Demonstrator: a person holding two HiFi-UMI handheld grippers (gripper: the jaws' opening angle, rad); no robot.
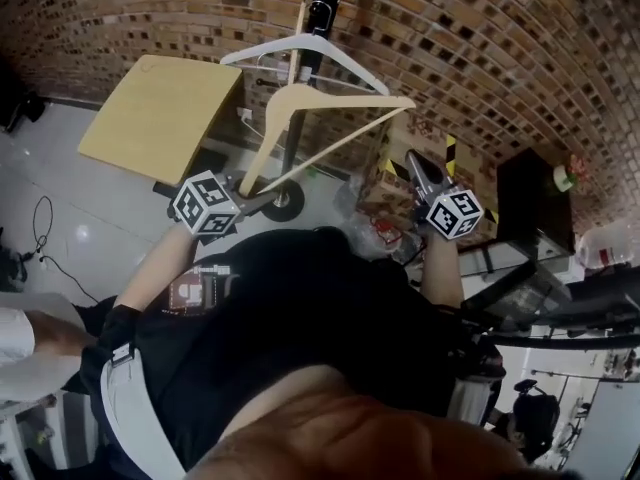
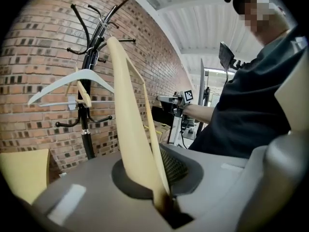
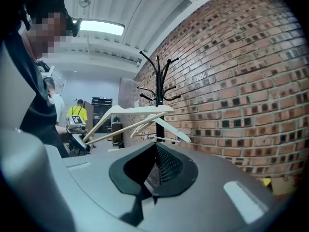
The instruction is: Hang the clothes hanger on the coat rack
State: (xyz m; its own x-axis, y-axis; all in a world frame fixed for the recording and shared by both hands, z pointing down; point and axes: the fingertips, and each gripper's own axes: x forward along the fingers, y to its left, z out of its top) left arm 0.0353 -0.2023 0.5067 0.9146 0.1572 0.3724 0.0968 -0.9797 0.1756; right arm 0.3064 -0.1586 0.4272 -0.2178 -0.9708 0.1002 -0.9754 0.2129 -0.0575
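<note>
A pale wooden hanger (image 1: 330,103) is held up in front of the black coat rack (image 1: 318,13). My left gripper (image 1: 256,192) is shut on one end of it, and in the left gripper view the hanger (image 2: 129,124) rises from between the jaws (image 2: 165,206). A white hanger (image 1: 305,50) hangs on the rack just behind it. My right gripper (image 1: 418,168) is at the right, below the wooden hanger's other end and apart from it. It is shut with nothing in it (image 3: 153,190). In the right gripper view the wooden hanger (image 3: 137,111) crosses in front of the rack (image 3: 158,74).
A brick wall (image 1: 480,58) runs behind the rack. A light wooden tabletop (image 1: 160,118) stands at the left. Cardboard boxes (image 1: 395,183) and a black cabinet (image 1: 535,203) are at the right. The rack's round base (image 1: 287,201) sits on the floor.
</note>
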